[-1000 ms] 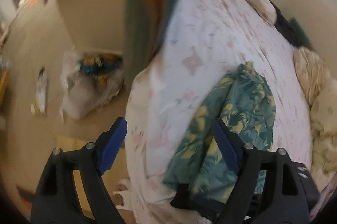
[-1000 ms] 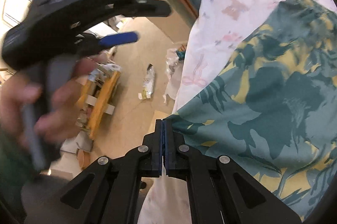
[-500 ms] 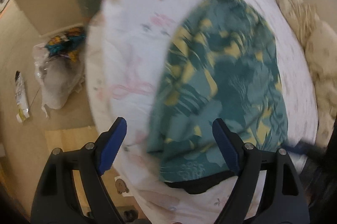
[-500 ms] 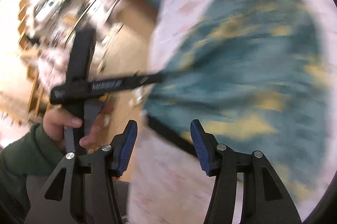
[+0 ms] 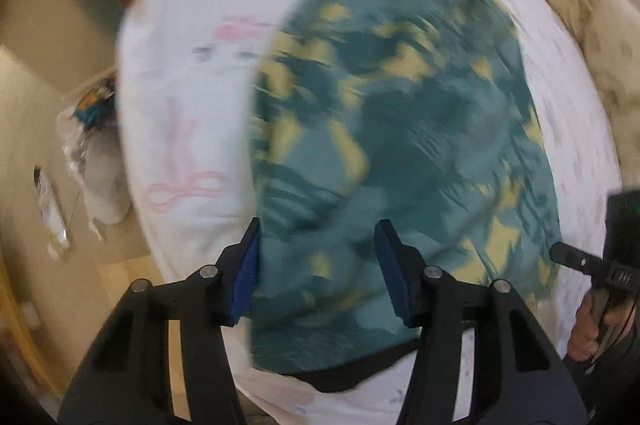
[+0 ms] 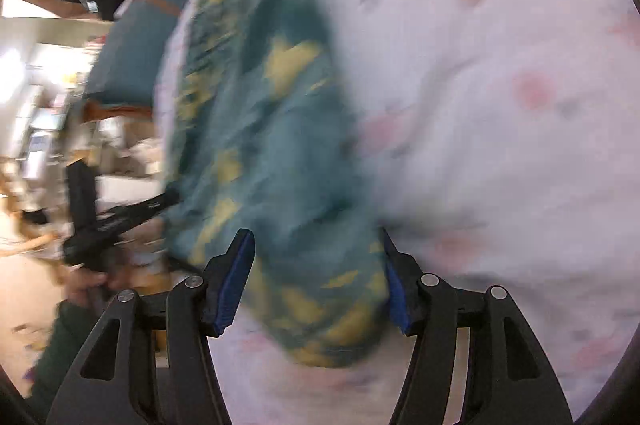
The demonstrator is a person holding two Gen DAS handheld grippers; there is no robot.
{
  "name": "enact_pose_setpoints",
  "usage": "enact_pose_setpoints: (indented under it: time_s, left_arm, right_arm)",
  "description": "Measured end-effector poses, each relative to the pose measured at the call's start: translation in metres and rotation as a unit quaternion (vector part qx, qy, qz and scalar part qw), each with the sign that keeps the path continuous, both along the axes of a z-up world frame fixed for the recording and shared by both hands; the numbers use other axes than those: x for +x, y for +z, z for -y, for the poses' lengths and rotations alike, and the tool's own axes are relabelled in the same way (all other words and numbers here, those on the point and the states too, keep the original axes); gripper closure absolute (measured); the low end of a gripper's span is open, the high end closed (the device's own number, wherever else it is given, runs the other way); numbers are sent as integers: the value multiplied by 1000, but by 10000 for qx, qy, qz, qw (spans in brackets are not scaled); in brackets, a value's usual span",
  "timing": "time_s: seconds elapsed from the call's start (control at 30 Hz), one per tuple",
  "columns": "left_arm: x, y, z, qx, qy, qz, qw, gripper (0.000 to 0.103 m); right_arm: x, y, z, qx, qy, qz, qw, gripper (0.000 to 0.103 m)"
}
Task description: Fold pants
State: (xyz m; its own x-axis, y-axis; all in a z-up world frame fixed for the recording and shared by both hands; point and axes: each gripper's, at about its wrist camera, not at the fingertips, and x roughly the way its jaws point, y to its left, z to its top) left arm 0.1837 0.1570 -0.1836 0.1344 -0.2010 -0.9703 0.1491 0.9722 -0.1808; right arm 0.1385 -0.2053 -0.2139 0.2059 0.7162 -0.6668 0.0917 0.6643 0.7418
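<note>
Teal-and-yellow leaf-print pants [image 5: 404, 145] lying on the bed [image 5: 188, 113] ahead of both grippers, left gripper [image 5: 318, 265] closing partway above them (jaws apart, gripping nothing), right gripper [image 6: 316, 277] opening, spread around the pants' near end, frames blurring.

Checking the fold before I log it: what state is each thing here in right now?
Pants: lying on the bed, black waistband at the near edge; fold unclear through blur.
Bedsheet: spread under the pants.
Left tool: open above the pants, jaws just closing, gripping nothing.
Right tool: open, jaws just opening, pants between them, pads not pressing.
</note>
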Motion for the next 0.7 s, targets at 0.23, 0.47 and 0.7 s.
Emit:
enact_pose_setpoints:
  time_s: [0.23, 0.47, 0.7]
  left_arm:
    - [8, -17, 0, 55, 186, -211, 9996, 58]
    - [13, 12, 11, 291, -200, -20, 9994, 99]
    - [-22, 93, 28, -510, 386, 202, 9977, 99]
  right_arm:
    - [1, -6, -15, 150, 162, 61, 9997, 49]
    - [4, 3, -13, 65, 422, 393, 9983, 98]
    - [7, 98, 32, 478, 180, 1310, 9901, 98]
